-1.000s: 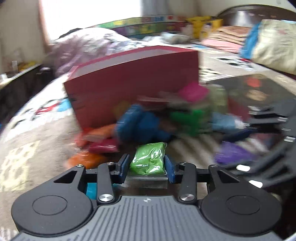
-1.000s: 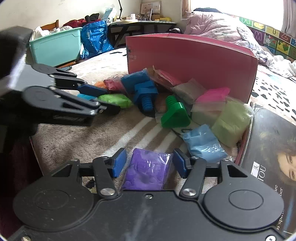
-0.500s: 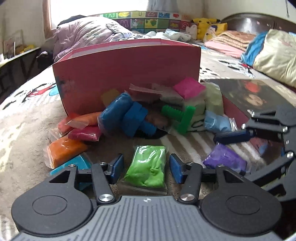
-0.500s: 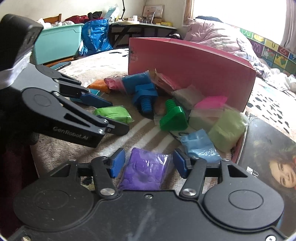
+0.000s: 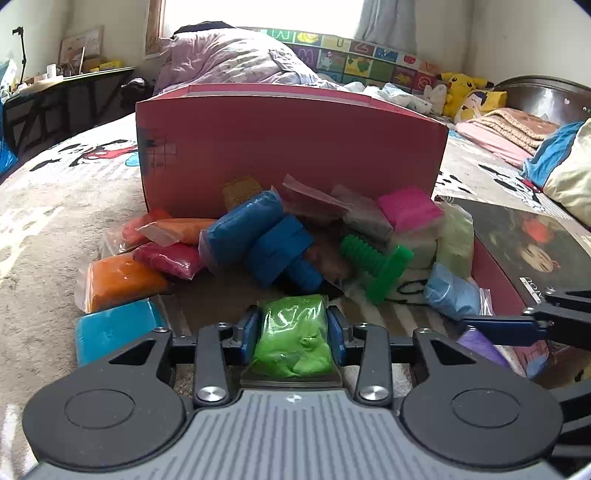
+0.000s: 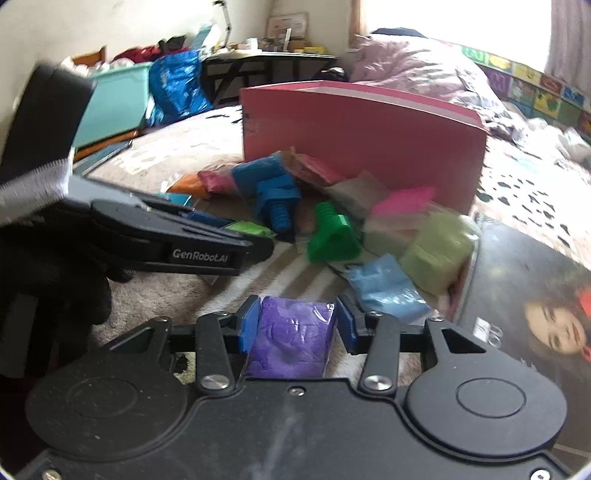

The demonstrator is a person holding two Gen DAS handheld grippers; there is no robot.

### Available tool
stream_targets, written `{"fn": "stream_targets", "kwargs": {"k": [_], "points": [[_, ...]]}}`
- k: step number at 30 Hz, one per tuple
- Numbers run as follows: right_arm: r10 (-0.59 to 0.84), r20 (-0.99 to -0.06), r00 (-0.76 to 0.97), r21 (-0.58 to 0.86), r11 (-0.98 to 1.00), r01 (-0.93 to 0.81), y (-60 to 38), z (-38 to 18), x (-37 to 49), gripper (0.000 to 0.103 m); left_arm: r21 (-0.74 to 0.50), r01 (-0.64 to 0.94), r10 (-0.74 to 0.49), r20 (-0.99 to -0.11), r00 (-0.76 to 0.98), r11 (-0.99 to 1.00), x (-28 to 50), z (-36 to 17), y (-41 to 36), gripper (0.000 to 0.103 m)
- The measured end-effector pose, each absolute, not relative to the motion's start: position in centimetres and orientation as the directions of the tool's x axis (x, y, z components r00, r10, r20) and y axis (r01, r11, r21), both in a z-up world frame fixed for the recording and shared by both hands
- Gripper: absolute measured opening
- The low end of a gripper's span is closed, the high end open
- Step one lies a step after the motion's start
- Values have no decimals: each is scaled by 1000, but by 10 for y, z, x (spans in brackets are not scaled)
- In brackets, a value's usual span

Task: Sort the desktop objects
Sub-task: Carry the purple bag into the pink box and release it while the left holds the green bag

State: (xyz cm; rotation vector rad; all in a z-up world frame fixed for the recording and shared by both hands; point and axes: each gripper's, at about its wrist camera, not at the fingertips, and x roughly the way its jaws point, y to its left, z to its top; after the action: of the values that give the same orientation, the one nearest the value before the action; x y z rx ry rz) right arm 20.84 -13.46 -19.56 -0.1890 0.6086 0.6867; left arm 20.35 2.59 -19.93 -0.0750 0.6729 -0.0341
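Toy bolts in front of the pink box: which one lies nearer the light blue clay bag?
The green bolt. It lies right beside the light blue clay bag; the blue bolt sits further left, against the dark blue bag.

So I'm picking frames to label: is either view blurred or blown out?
Left wrist view: sharp, green bag crisp; window blown out. Right wrist view: motion-smeared, pink box edges soft, purple bag fairly clear; window overexposed.

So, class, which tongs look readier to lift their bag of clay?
Probably the left tongs: both pads press the green bag. The right tongs straddle the purple bag, but one pad seems slightly off it.
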Motion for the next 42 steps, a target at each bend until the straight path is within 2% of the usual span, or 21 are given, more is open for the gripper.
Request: {"fn": "stream_targets", "kwargs": {"k": [1, 13, 19, 20, 21, 22, 24, 35, 36, 39, 42], "points": [[538, -581, 611, 44, 771, -636, -138, -194, 208, 43, -81, 10, -59, -624, 779, 997, 204, -199, 26, 51], [548, -536, 642, 169, 814, -555, -166, -162, 221, 43, -85, 47, -91, -660, 745, 995, 206, -194, 23, 67], [555, -523, 647, 167, 811, -561, -168, -134, 236, 43, -141, 65, -143, -662, 736, 988, 207, -192, 30, 65], [556, -518, 650, 160, 810, -565, -168, -127, 239, 43, -150, 65, -149, -661, 736, 987, 207, -192, 32, 61], [557, -513, 653, 154, 808, -568, -167, -121, 241, 43, -150, 60, -145, -660, 737, 987, 208, -192, 34, 52], [559, -507, 656, 149, 807, -572, -166, -114, 244, 43, -153, 55, -143, -659, 738, 987, 208, -192, 35, 47], [563, -494, 662, 145, 804, -576, -163, -101, 252, 43, -166, 45, -145, -656, 741, 985, 209, -192, 38, 44], [575, -477, 664, 118, 791, -600, -129, -54, 299, 43, -211, 21, -156, -649, 745, 977, 212, -192, 44, 43], [574, -480, 663, 125, 793, -596, -128, -51, 304, 43, -212, 21, -155, -643, 750, 977, 212, -191, 44, 44], [567, -495, 658, 150, 802, -578, -126, -45, 321, 43, -198, 23, -146, -635, 759, 980, 211, -190, 42, 57], [553, -517, 654, 169, 814, -555, -124, -40, 342, 43, -187, 20, -134, -620, 773, 982, 210, -188, 40, 59]]}}
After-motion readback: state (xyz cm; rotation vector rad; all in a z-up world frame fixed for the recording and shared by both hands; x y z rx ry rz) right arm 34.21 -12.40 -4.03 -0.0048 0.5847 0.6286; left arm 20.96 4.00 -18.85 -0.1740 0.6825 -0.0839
